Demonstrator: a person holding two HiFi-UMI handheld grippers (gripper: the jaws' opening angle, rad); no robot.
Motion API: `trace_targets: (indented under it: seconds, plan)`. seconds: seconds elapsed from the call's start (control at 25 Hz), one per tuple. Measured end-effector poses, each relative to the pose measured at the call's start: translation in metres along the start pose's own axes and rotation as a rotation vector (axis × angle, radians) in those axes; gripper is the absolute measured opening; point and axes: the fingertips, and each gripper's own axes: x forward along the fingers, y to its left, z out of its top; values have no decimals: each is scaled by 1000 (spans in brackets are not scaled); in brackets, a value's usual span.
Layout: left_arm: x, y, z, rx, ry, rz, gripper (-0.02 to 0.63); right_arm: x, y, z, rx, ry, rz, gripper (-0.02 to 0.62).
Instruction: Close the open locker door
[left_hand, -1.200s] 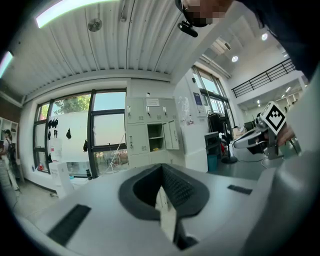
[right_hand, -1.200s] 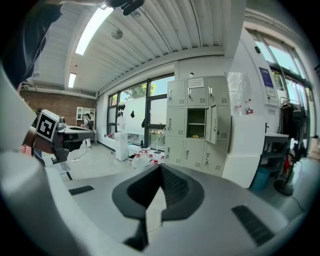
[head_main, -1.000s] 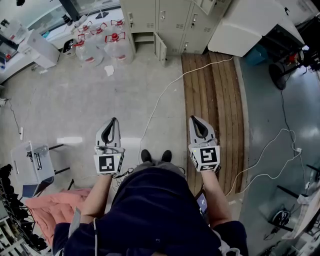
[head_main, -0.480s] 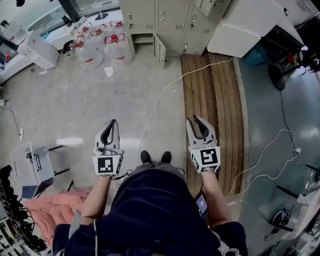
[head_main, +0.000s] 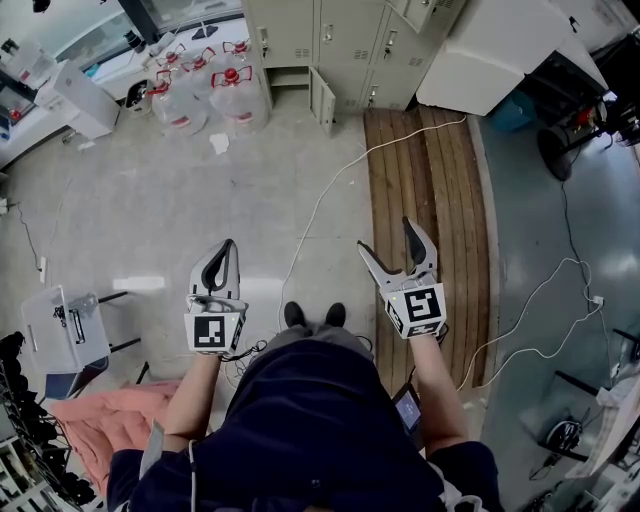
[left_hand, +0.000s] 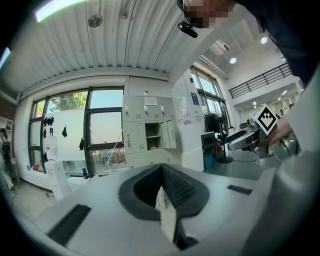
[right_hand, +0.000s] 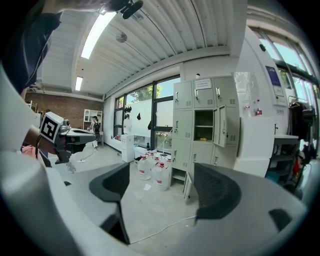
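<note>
Right gripper view: open locker (right_hand: 203, 125) holds small yellowish item (right_hand: 202, 138); door (right_hand: 220, 126) ajar.

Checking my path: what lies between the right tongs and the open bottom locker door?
Head view: wooden planks and a white cable on the floor before the bottom locker door; right tongs opening, empty.

Bright, even daylight, fisheye edges (dark corners)

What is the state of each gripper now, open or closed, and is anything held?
Left gripper: closed, nothing between its jaws.
Right gripper: jaws opening, already wide apart, nothing between them.
</note>
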Motion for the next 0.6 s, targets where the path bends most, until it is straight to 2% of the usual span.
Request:
trace_targets:
  seconds: [0.08,0.16,0.36,0.52,0.6]
  plan:
    - [-2,7,-1,0,14,-6,2,8,7,0,4,15,16,442]
    - [-3,14,-2,-12,10,-9,2,17,14,1,8,19,22,463]
    - [-3,29,-7,-14,-30,-52,2,38,25,1,23,10,15,466]
    - [2,43,-14,-3,37,-56,1,56,25,-2,18,14,10,465]
    - [9,44,-12,-11,-10,-68,2,64,22,-3,22,15,12,463]
